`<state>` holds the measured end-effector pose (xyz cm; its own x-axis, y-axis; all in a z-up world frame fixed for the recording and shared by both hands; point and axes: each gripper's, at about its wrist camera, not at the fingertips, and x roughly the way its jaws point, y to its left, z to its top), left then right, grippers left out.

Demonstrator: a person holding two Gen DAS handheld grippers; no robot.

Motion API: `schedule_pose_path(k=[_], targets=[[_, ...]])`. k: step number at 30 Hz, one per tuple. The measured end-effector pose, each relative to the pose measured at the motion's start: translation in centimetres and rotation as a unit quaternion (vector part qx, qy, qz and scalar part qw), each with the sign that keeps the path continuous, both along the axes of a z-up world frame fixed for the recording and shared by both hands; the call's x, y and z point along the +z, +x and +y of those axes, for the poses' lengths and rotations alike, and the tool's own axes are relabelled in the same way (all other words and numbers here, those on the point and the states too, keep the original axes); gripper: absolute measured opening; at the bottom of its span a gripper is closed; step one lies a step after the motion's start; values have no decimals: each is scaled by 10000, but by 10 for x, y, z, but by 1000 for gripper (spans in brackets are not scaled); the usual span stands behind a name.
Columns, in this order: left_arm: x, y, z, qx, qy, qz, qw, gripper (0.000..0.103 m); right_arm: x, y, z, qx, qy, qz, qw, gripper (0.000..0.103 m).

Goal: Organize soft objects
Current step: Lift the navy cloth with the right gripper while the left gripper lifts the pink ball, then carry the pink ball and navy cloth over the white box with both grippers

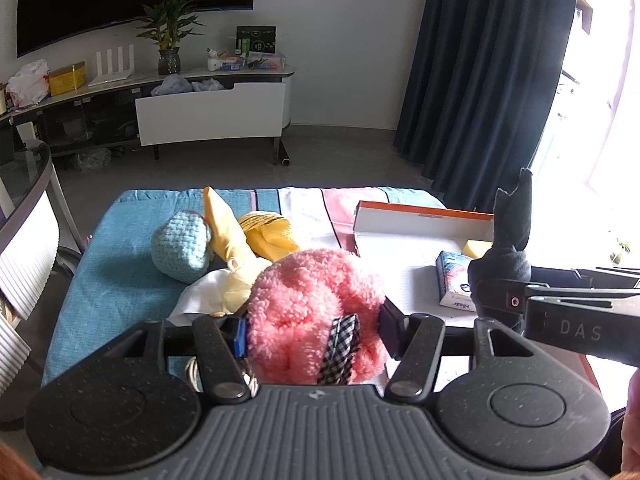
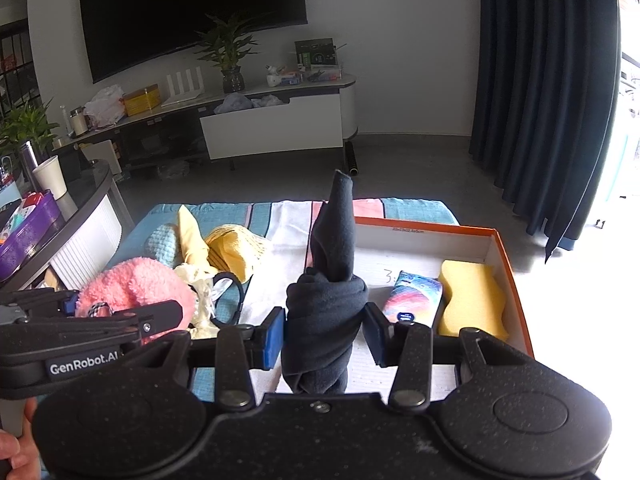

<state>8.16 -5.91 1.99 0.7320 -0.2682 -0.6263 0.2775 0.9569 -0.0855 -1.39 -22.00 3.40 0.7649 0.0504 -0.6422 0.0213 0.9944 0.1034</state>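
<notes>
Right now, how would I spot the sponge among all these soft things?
Find the orange-edged cardboard box on the right of the striped cloth. The sponge lies in its right corner beside a colourful tissue pack: a plain yellow block with wavy edges.

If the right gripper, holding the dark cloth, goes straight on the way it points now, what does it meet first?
Probably the white floor of the orange-edged box, left of the tissue pack. The right gripper points down into it; depth is uncertain.
</notes>
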Motion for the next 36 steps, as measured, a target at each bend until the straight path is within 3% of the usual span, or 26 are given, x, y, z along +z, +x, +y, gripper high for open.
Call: schedule_pose_path(k=[36], targets=[[-2, 8, -34, -430, -71, 31, 9990, 61, 1, -11, -39, -518, 34, -85, 9986, 53]])
